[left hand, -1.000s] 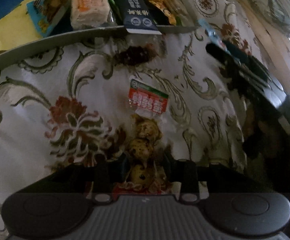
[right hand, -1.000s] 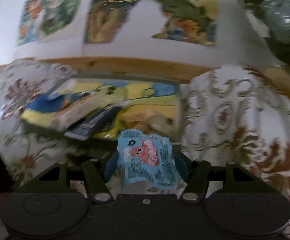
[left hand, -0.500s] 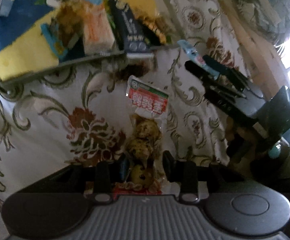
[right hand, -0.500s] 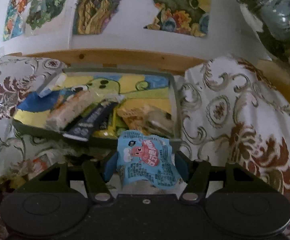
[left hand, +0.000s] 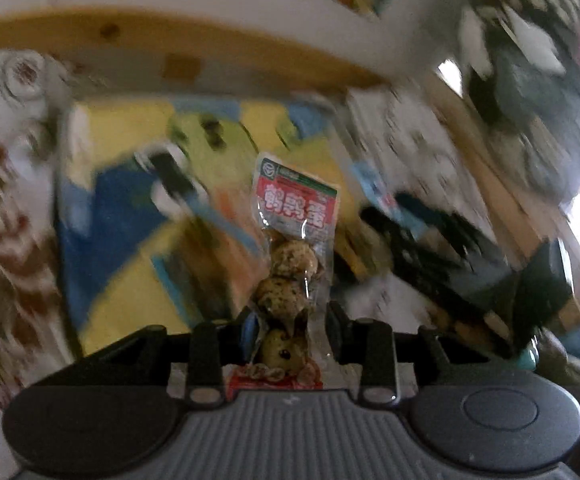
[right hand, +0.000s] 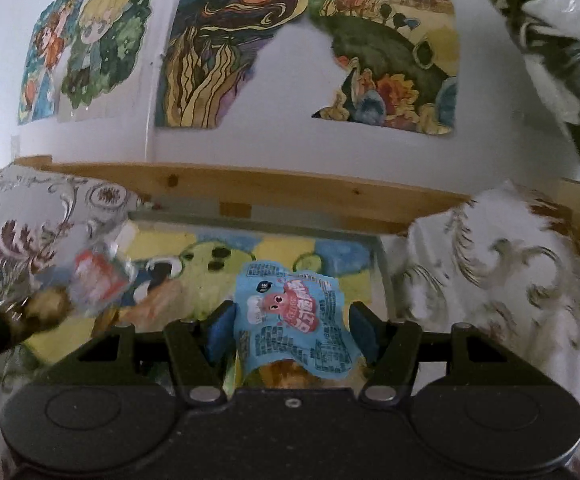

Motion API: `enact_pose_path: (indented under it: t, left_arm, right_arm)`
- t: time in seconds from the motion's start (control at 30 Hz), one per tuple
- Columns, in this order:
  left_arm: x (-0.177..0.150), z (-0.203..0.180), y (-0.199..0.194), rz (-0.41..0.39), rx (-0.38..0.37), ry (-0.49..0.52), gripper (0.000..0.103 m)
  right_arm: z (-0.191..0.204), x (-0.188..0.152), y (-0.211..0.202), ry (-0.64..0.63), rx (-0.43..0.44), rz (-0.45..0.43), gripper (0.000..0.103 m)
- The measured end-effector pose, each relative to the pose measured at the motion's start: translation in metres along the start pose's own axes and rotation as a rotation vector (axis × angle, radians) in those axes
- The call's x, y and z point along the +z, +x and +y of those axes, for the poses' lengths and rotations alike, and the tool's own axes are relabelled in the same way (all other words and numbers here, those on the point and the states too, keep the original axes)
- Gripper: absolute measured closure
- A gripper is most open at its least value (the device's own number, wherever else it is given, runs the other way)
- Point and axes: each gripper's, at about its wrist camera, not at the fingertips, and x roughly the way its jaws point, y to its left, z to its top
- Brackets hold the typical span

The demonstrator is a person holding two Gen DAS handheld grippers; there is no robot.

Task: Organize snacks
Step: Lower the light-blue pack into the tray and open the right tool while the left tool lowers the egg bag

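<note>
Both snacks rose over the tray (right hand: 380, 256); only right view shows posters (right hand: 226, 44).

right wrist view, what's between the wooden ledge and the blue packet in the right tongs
The tray's far rim and its yellow, green and blue cartoon floor fill that stretch between the wooden ledge and the blue packet; right wrist view shows it.

The left tongs (left hand: 290, 330) grip the lower end of a clear quail-egg packet (left hand: 290, 256), which stands upright with its red label at twelve o'clock. Behind it blurs a yellow-and-blue tray (left hand: 122, 216); the right tongs (left hand: 430, 252) sit at three o'clock.
</note>
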Motion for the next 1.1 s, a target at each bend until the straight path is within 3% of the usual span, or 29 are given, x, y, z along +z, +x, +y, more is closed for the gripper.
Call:
enact_pose_path:
  t: [0.27,0.47,0.8,1.1]
  left_arm:
    - [0.049,0.042,0.021,-0.152,0.102,-0.129,0.064]
    - [0.059,0.054,0.047,-0.177,0.141,-0.174,0.064]
    - [0.061,0.061,0.053,-0.221,0.179,-0.166,0.063]
    - [0.058,0.071,0.061,-0.222,0.191,-0.172,0.062]
  right_arm:
    - [-0.015,0.018,0.072,0.09,0.018,0.045,0.039]
    - [-0.023,0.024,0.103,0.185,0.001,0.079,0.039]
    - [-0.017,0.031,0.127,0.189,-0.014,0.091,0.039]
    - [-0.029,0.037,0.141,0.16,0.051,0.127,0.039]
